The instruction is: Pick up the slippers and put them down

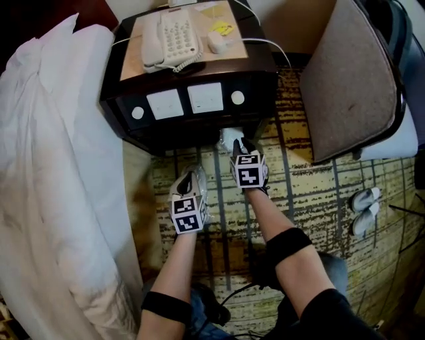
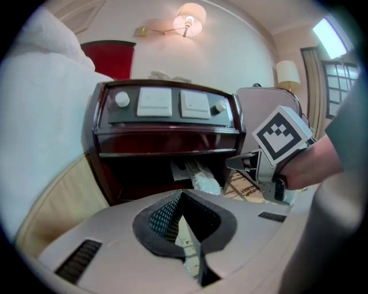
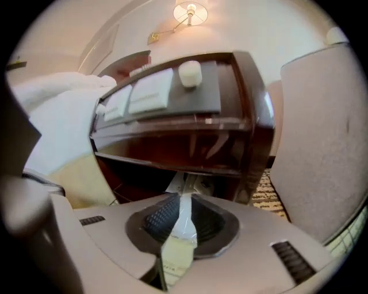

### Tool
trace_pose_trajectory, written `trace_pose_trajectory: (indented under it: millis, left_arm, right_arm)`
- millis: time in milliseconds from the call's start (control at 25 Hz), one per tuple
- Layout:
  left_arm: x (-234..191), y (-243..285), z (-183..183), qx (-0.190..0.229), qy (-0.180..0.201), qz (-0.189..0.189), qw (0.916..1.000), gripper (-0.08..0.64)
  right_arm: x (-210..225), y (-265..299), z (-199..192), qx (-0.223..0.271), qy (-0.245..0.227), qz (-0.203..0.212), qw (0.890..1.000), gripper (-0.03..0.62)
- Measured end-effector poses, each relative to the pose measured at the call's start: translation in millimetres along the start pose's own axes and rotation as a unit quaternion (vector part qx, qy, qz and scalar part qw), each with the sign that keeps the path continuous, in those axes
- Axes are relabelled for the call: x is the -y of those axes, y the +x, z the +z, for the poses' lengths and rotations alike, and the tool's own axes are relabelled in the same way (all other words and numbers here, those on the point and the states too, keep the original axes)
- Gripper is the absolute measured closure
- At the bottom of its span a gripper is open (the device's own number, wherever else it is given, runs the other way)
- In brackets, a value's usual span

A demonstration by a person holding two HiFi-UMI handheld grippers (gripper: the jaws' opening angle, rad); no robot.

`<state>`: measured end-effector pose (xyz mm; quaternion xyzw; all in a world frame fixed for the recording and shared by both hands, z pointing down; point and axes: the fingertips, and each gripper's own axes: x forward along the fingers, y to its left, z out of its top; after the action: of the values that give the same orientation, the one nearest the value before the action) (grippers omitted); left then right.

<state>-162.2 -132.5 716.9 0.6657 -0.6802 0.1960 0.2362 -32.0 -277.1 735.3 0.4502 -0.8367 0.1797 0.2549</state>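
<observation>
a hotel bedroom. in the head view a bed [image 1: 53,133] with white duvet lies at 9 o'clock. at 12 a dark nightstand [image 1: 199,129] carries a built-in switch panel [image 1: 186,99] and a corded telephone [image 1: 169,40]. an armchair [image 1: 352,80] sits at 2 on patterned carpet [image 1: 299,192]. a wall lamp [image 2: 190,17] glows above, and plastic-wrapped slippers [image 1: 229,138] show at the nightstand's shelf.

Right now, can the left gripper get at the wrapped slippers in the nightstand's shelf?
Probably yes: the shelf front is open with nothing between. The right gripper pinches the plastic of the wrapped slippers, though, and the left gripper is shut.
</observation>
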Motion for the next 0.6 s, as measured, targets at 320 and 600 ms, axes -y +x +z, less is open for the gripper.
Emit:
trace_pose_trajectory:
  millis: [320,600]
  left_arm:
    - [18,-128,112,-0.014,-0.007,-0.004,0.9999,0.560]
    - [29,-275,225,-0.012,-0.008,-0.015,0.9998,0.560]
  right_arm:
    - [-19,-139,86,-0.029,0.009,0.006,1.000,0.591]
    - [-59,-284,191,-0.028,0.012,0.028,0.999,0.591]
